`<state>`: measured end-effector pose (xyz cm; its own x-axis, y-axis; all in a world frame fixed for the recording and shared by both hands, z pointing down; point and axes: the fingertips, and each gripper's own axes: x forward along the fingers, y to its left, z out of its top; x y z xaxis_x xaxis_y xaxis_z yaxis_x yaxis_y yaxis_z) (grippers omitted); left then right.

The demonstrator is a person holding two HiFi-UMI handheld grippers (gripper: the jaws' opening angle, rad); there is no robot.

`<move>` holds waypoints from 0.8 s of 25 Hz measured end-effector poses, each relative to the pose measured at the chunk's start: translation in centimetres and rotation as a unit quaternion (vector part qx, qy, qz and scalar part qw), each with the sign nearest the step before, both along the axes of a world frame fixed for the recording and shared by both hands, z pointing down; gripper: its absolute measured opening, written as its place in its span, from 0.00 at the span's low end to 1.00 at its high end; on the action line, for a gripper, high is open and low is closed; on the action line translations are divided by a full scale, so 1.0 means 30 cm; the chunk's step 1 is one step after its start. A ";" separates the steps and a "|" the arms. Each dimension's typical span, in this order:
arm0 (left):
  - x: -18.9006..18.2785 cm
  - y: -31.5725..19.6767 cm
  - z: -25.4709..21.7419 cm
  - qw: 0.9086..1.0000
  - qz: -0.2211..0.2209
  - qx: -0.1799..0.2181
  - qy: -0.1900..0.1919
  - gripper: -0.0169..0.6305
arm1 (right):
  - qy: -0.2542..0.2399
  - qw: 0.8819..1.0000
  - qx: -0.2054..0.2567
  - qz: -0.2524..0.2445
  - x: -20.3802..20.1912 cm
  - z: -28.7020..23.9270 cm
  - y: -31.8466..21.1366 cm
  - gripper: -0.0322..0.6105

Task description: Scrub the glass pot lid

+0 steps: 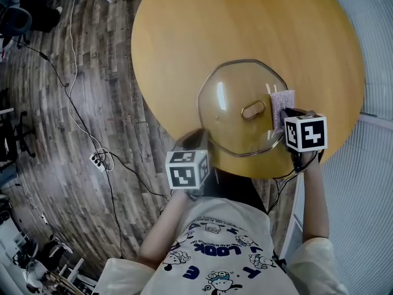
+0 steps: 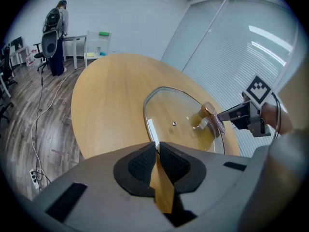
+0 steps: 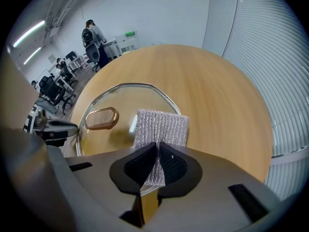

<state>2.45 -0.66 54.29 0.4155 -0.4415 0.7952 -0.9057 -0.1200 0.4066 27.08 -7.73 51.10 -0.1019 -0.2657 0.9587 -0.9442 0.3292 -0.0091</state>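
A glass pot lid (image 1: pixel 233 97) with a metal rim and a gold loop handle (image 1: pixel 253 110) rests on the round wooden table (image 1: pixel 184 29). My left gripper (image 1: pixel 201 139) is at the lid's near left edge. In the left gripper view the jaws (image 2: pixel 157 148) are shut on the lid's rim (image 2: pixel 150 129). My right gripper (image 1: pixel 285 113) is shut on a silver scrub pad (image 1: pixel 283 101), which lies over the lid's right edge. In the right gripper view the scrub pad (image 3: pixel 161 128) sticks out past the gripper (image 3: pixel 158 150) onto the lid (image 3: pixel 111 105), beside the handle (image 3: pixel 101 118).
The table edge (image 1: pixel 153 118) runs just below the lid. Cables and a power strip (image 1: pixel 98 160) lie on the wood floor at left. Window blinds (image 1: pixel 368 189) stand at right. A person (image 2: pixel 57 30) stands by desks and chairs far back.
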 end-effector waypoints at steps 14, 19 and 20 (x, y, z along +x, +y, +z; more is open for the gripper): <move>0.006 0.002 -0.005 1.000 0.003 -0.002 0.017 0.07 | 0.015 1.000 -0.019 -0.012 -0.043 -0.002 0.138 0.11; 0.014 0.002 0.000 1.000 0.009 0.001 0.019 0.07 | 0.014 0.999 -0.028 -0.024 -0.080 0.002 0.174 0.11; 0.012 0.001 -0.002 1.000 0.010 0.002 0.020 0.07 | 0.013 0.999 -0.030 -0.027 -0.092 0.000 0.182 0.11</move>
